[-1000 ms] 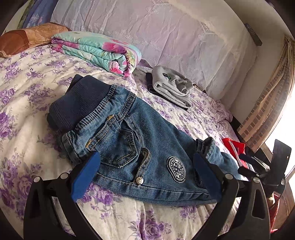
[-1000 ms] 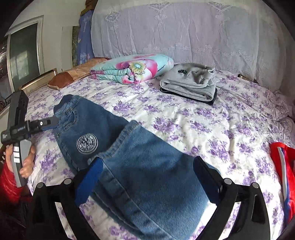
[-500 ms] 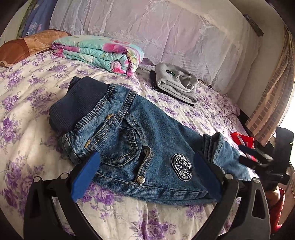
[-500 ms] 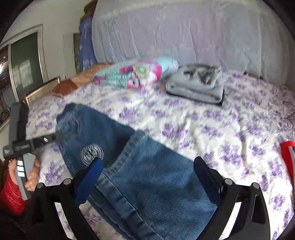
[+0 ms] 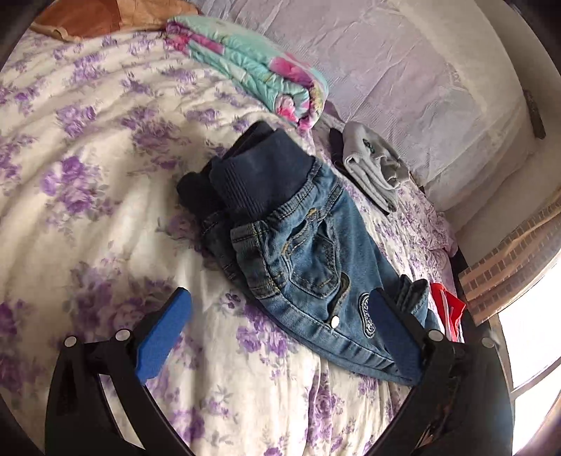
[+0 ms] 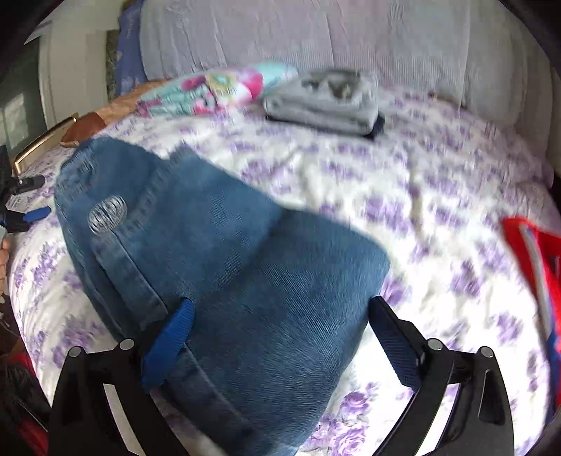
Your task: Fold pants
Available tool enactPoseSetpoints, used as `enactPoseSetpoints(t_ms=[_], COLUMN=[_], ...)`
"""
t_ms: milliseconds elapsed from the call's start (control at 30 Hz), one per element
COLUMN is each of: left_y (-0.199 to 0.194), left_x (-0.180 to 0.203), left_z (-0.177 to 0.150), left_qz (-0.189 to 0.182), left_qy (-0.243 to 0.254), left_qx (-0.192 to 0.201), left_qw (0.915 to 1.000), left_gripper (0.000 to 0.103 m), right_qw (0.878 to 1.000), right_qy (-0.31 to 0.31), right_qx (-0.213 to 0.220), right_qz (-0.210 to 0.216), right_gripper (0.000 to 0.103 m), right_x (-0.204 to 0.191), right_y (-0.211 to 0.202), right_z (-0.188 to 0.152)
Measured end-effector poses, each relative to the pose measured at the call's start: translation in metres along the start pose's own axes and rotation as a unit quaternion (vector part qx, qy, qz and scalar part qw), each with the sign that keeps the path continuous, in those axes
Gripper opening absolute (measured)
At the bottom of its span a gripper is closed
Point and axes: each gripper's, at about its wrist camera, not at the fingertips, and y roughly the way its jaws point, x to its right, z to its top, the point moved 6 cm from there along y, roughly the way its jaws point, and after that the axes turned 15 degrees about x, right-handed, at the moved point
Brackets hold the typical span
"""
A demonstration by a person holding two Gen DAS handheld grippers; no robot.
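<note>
Small blue denim pants (image 5: 301, 245) with a dark ribbed waistband and a round patch lie on the floral bedspread (image 5: 87, 175). In the left wrist view my left gripper (image 5: 277, 329) is open, held near the bed's front edge over bare sheet, its right finger overlapping the pants' lower edge. In the right wrist view the pants (image 6: 217, 266) fill the foreground, legs toward me, blurred by motion. My right gripper (image 6: 280, 336) is open, fingers spread on either side of the leg end. The left gripper (image 6: 24, 210) also shows at the far left of that view.
A folded floral quilt (image 5: 252, 70) and folded grey clothes (image 5: 371, 168) lie near the white headboard cover (image 5: 403, 70). A red garment (image 6: 536, 266) lies at the right bed edge. A brown pillow (image 5: 87, 17) sits far left. A window and curtain stand at the right.
My left gripper swung left and back, so the pants now sit to its right. My right gripper moved forward and lower over the pants' legs, with motion blur. Both stayed open.
</note>
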Motion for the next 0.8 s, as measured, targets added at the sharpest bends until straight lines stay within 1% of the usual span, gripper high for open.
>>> enactPoseSetpoints(t_ms=[33, 67, 133, 200, 267, 333, 400, 433, 467, 500, 533, 567, 600, 633, 700, 733, 800], left_y=[0.011, 0.020, 0.038, 0.051, 0.056, 0.052, 0.047, 0.046, 0.047, 0.048, 0.049, 0.049, 0.051, 0.051, 0.050, 0.049, 0.047], left_x=[-0.001, 0.000, 0.007, 0.013, 0.017, 0.017, 0.017, 0.016, 0.017, 0.019, 0.022, 0.025, 0.030, 0.036, 0.051, 0.059, 0.068], left_z=[0.002, 0.003, 0.004, 0.004, 0.003, 0.002, 0.001, 0.000, 0.000, -0.001, -0.002, -0.004, -0.007, -0.010, -0.016, -0.018, -0.022], left_qz=[0.009, 0.020, 0.041, 0.069, 0.083, 0.081, 0.070, 0.072, 0.079, 0.089, 0.103, 0.118, 0.133, 0.154, 0.192, 0.205, 0.222], left_qy=[0.003, 0.012, 0.043, 0.063, 0.072, 0.069, 0.056, 0.053, 0.056, 0.062, 0.070, 0.079, 0.093, 0.118, 0.181, 0.210, 0.250], left_qx=[-0.002, -0.001, -0.007, -0.015, -0.013, -0.002, 0.009, 0.011, 0.010, 0.010, 0.014, 0.020, 0.028, 0.038, 0.064, 0.074, 0.091], left_qw=[1.0000, 0.9997, 0.9982, 0.9955, 0.9939, 0.9943, 0.9959, 0.9959, 0.9952, 0.9941, 0.9921, 0.9896, 0.9863, 0.9802, 0.9623, 0.9531, 0.9381], left_gripper=[0.098, 0.098, 0.098, 0.098, 0.098, 0.098, 0.098, 0.098, 0.098, 0.098, 0.098, 0.098, 0.098, 0.097, 0.094, 0.094, 0.089], right_qw=[0.999, 0.997, 0.994, 0.995, 0.996, 0.996, 0.994, 0.994, 0.995, 0.996, 0.997, 0.997, 0.997, 0.996, 0.995, 0.996, 0.996], right_qy=[0.037, 0.067, 0.097, 0.091, 0.071, 0.056, 0.053, 0.054, 0.056, 0.058, 0.061, 0.069, 0.079, 0.087, 0.093, 0.091, 0.090], right_qx=[-0.003, 0.006, 0.021, 0.035, 0.048, 0.071, 0.090, 0.092, 0.086, 0.071, 0.047, 0.025, 0.018, 0.020, 0.023, 0.023, 0.023], right_qz=[0.025, 0.041, 0.047, 0.030, 0.010, 0.000, 0.008, 0.010, 0.009, 0.005, -0.003, -0.002, 0.006, 0.014, 0.017, 0.015, 0.015], right_gripper=[0.100, 0.100, 0.100, 0.100, 0.100, 0.100, 0.100, 0.100, 0.100, 0.100, 0.100, 0.100, 0.100, 0.100, 0.100, 0.100, 0.100], right_x=[0.007, 0.014, 0.020, 0.020, 0.015, 0.011, 0.011, 0.011, 0.013, 0.014, 0.015, 0.016, 0.018, 0.020, 0.020, 0.020, 0.019], right_y=[0.000, -0.002, -0.005, -0.011, -0.016, -0.023, -0.031, -0.031, -0.030, -0.024, -0.016, -0.009, -0.005, -0.006, -0.006, -0.006, -0.006], right_z=[0.001, 0.003, 0.001, 0.002, 0.004, 0.007, 0.009, 0.009, 0.010, 0.008, 0.004, 0.000, -0.001, -0.001, -0.001, -0.002, -0.002])
